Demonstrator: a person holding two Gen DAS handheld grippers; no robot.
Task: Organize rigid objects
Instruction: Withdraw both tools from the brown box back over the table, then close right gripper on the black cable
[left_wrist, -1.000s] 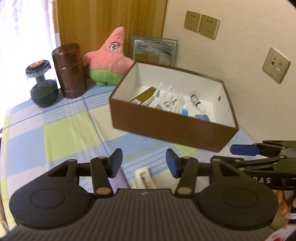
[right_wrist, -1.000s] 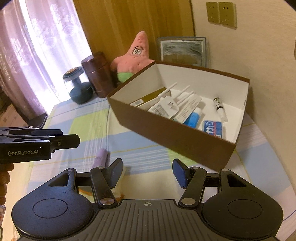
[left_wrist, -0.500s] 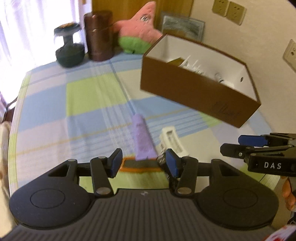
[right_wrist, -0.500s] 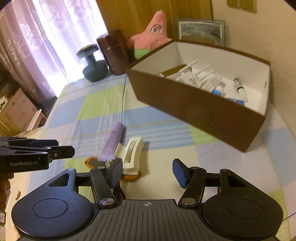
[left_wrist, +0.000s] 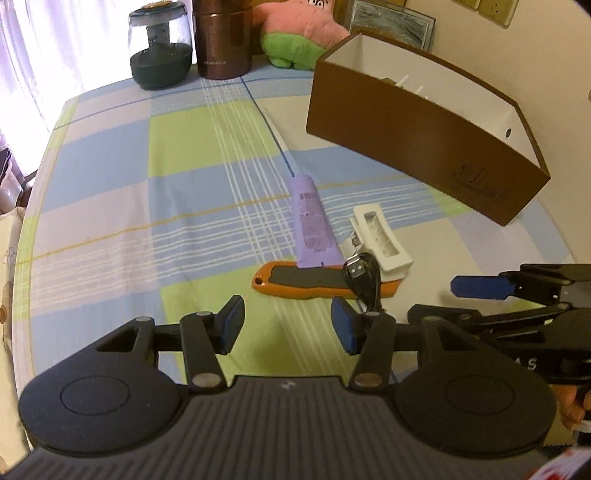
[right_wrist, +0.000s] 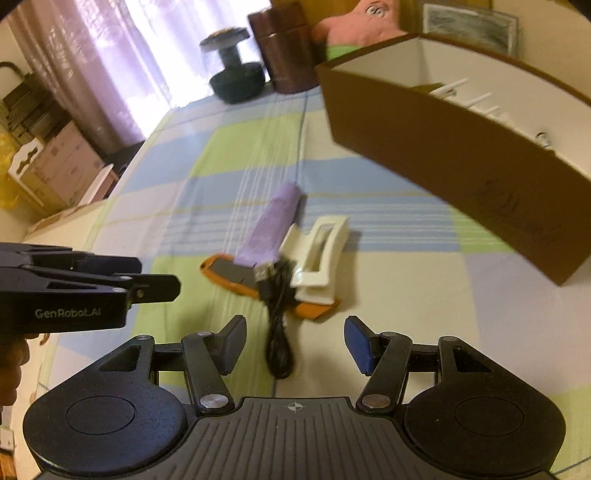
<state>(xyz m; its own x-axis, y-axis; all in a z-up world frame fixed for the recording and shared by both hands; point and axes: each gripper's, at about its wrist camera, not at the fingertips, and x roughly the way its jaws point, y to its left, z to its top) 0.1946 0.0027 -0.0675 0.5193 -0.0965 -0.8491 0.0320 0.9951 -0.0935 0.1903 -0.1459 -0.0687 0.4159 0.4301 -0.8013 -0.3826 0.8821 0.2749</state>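
A small pile lies on the checked tablecloth: a purple tube (left_wrist: 313, 225) (right_wrist: 269, 229), a white hair claw clip (left_wrist: 380, 238) (right_wrist: 317, 258), an orange and black flat tool (left_wrist: 314, 282) (right_wrist: 236, 275) and a coiled black USB cable (left_wrist: 364, 277) (right_wrist: 277, 321). A brown box with a white inside (left_wrist: 417, 122) (right_wrist: 443, 155) stands behind, with several items in it. My left gripper (left_wrist: 288, 325) is open and empty just in front of the pile. My right gripper (right_wrist: 295, 345) is open and empty over the cable's near end.
A dark glass jar (left_wrist: 160, 48), a brown canister (left_wrist: 223, 40) and a pink star plush (left_wrist: 295, 37) stand at the table's far edge. A framed picture (left_wrist: 391, 22) leans on the wall. Cardboard boxes (right_wrist: 55, 166) sit on the floor at left.
Both grippers have drawn back and tilted down from the box towards the pile near the front. The pile now shows in full in both views. Both stay open.
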